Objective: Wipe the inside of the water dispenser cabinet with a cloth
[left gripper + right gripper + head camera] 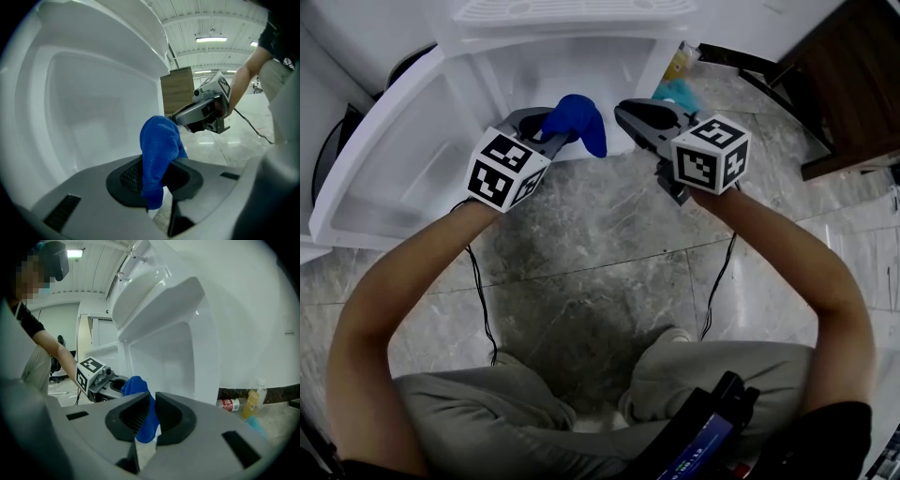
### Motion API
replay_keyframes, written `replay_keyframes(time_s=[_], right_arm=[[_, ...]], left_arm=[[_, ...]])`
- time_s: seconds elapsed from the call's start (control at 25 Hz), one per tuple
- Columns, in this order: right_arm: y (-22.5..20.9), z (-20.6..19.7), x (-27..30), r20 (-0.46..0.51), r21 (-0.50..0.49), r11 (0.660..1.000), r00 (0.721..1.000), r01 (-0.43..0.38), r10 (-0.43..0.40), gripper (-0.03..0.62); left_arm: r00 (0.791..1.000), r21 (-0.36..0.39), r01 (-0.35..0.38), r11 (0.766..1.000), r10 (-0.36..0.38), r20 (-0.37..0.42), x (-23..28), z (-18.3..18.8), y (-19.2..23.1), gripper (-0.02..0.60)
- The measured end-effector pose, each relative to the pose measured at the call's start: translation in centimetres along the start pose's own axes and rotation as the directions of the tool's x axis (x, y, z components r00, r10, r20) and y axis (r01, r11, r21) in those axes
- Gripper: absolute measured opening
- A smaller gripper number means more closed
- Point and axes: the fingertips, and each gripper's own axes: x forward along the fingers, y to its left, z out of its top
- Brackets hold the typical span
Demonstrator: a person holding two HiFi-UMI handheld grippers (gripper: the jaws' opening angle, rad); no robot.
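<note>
Where jaws close, blue cloth (578, 120) — pinched between.

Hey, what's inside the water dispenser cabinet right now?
Only bare white walls show inside the cabinet. The blue cloth held in front covers part of its lower opening; that part is hidden.

— What do you have on?
— A black short-sleeved top (830, 436) and grey-green trousers (478, 412).
— And the tools?
— My left gripper (561, 131) and right gripper (628, 114) are grey with black ribbed pads. Each carries a white cube (506, 167) of black square markers and trails a thin black cable (480, 291).
</note>
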Motion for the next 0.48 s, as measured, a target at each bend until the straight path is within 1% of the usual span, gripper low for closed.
replay_keyframes(time_s=[0.12, 0.24, 0.36, 0.44, 0.48], right_arm=[[-0.6, -0.7, -0.4, -0.015, -0.051, 0.998, 0.999, 0.029, -0.029, 0.001], [-1.4, -1.9, -0.6, -0.058, -0.104, 0.993, 0.996, 0.059, -0.065, -0.002], [-2.1, -2.9, -0.6, -0.087, -0.126, 0.99, 0.993, 0.069, -0.08, -0.002], [-2.1, -3.3, -0.6, -0.092, -0.128, 0.99, 0.993, 0.061, -0.073, -0.002], [-2.1, -3.5, -0.6, -0.096, -0.13, 0.99, 0.993, 0.056, -0.069, -0.002]], left_arm=[[1.0, 0.001, 0.01, 1.0, -0.01, -0.009, 0.2, -0.3, -0.3, 0.089], [0.999, 0.017, 0.021, 1.0, -0.021, -0.031, 0.8, -0.8, -0.5, 0.089], [0.996, 0.095, 0.028, 0.995, -0.019, -0.092, 1.9, -1.3, -0.3, 0.089], [0.991, 0.143, 0.02, 0.989, 0.0, -0.134, 3.0, -1.6, 0.1, 0.089], [0.99, 0.16, 0.015, 0.987, 0.008, -0.141, 3.8, -1.5, 0.4, 0.089]])
